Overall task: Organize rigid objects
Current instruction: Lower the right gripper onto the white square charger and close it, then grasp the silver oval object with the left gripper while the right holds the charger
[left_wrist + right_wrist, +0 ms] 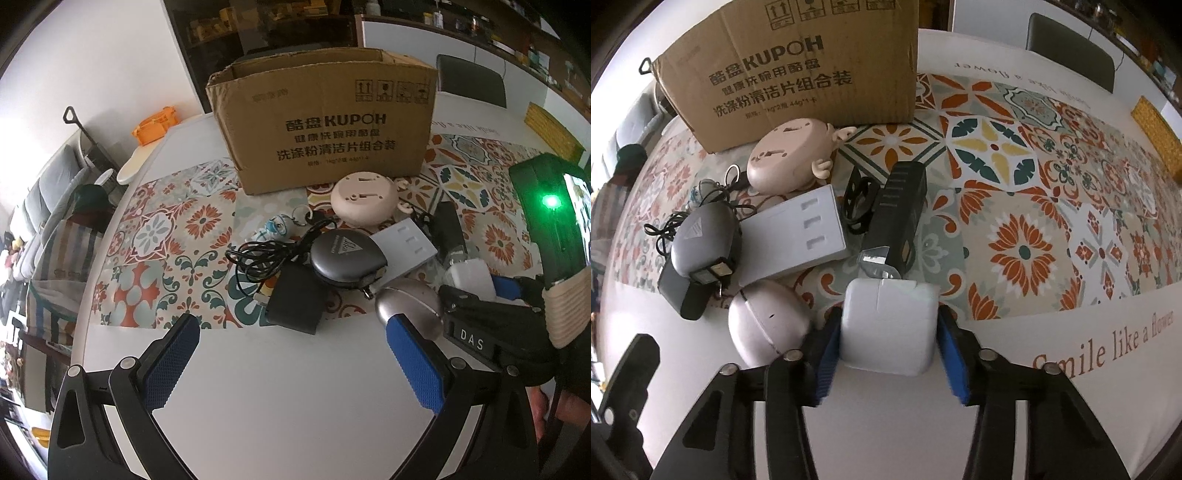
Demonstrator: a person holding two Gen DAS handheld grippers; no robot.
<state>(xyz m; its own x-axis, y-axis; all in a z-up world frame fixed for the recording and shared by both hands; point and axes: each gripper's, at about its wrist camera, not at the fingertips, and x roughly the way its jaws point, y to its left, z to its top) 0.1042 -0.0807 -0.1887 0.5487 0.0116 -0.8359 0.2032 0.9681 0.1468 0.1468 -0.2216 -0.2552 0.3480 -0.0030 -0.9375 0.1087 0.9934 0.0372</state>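
Right gripper (889,325): its blue fingers (827,354) are sitting on either side of the white adapter (890,325), both pads against its flanks; the fingers are grasping it.
White adapter: it is resting between the right fingers, at the near edge of the patterned cloth (1027,206).
Left gripper (291,354): its fingers (170,362) are standing wide apart and released, with bare table (280,406) between them.
Silver shell (768,321): it is lying just beside the left-hand finger of the right gripper; in the left wrist view it is sitting just beyond the tip of the right-hand finger.
Black flashlight (897,214): it is lying straight ahead of the right fingers, its near end close to the adapter's far edge.
White flat box (798,236): it is lying ahead and to the left of the right fingers.
Grey round case (347,254): it is lying ahead of the left fingers, over a black block (295,299) and beside a black cable (258,258).
Pink round gadget (364,201): it is lying farther ahead, just in front of the cardboard box.
Cardboard box (325,122): it is standing open at the far side, well beyond both pairs of fingers.
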